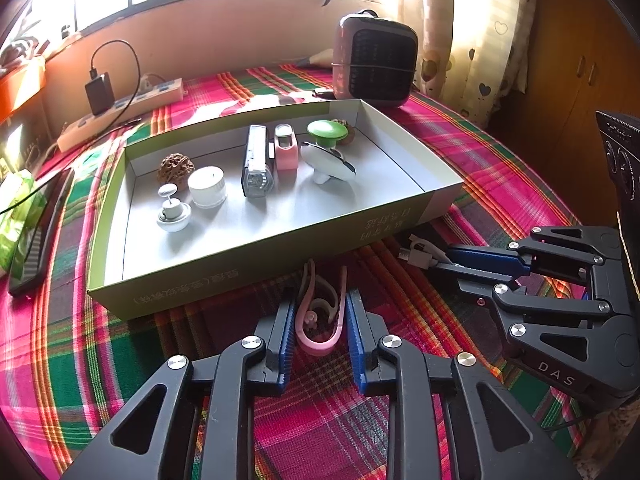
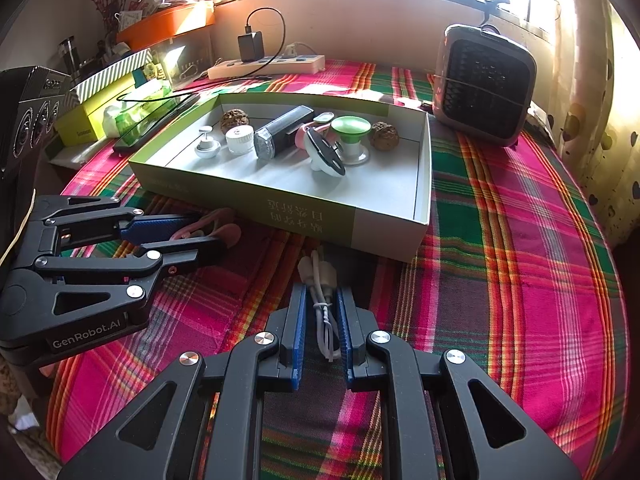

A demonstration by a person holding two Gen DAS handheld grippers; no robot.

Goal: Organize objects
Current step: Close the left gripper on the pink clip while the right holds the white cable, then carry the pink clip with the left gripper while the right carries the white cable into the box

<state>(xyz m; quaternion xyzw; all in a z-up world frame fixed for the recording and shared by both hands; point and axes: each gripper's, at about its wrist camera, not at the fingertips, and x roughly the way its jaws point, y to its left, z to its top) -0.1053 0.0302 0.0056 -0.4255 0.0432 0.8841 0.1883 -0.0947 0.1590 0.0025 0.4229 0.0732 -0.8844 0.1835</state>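
Observation:
A shallow green cardboard box sits on the plaid cloth and holds several small items, among them a walnut, a white jar, a dark flashlight and a green-topped piece. My left gripper is on the cloth in front of the box, its jaws closed around a pink and white ear-hook loop. My right gripper lies beside it, jaws closed around a bundled white USB cable.
A pink-grey fan heater stands behind the box. A power strip with a black charger lies at the back left. A dark phone and green packets lie left of the box. Plaid cloth runs out to the right.

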